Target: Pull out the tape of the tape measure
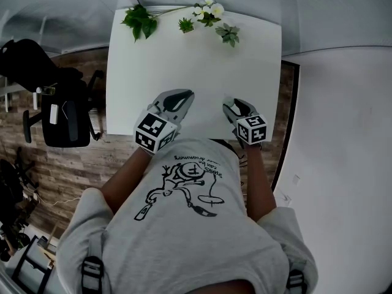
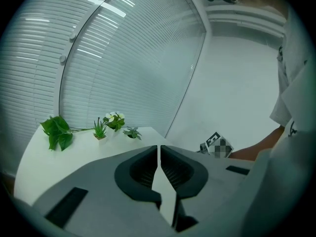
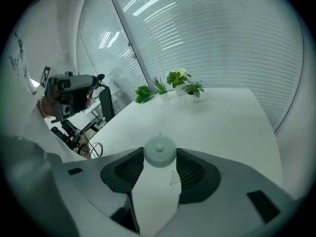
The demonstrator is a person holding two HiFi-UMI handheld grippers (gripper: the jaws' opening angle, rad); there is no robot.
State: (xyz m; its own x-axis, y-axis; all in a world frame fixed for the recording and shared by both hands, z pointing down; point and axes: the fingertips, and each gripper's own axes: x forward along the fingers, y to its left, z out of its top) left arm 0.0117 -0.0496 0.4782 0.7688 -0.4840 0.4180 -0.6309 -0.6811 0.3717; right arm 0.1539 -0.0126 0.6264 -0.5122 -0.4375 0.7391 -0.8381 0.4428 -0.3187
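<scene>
Right gripper view looks along the right gripper (image 3: 159,158), whose two jaws are clamped on a small round white tape measure (image 3: 159,150). The disc sits between the dark ribbed pads (image 3: 129,171) near the jaw tips, touching both of them, with its flat face and centre button turned toward the camera. A tiny nub shows at its far edge, but it is too small to say what it is. The tape measure is carried over the near part of the white tabletop (image 3: 222,117). Left gripper view shows the left gripper (image 2: 158,151) clenched with nothing in it, its jaws meeting with only a thin slit between them. It points across the tabletop toward the far edge. In the head view the left gripper (image 1: 179,98) and the right gripper (image 1: 235,106) hang well apart above the near edge of the tabletop (image 1: 190,66), each with its marker cube toward the person's grey printed T-shirt (image 1: 190,225). Along the far edge stand a leafy green sprig (image 1: 139,21), a small spiky potted plant (image 1: 185,24), a bunch of white flowers (image 1: 208,10) and a succulent (image 1: 228,33). A black office chair (image 1: 64,112) stands on the wooden floor (image 1: 79,164) left of the tabletop.
</scene>
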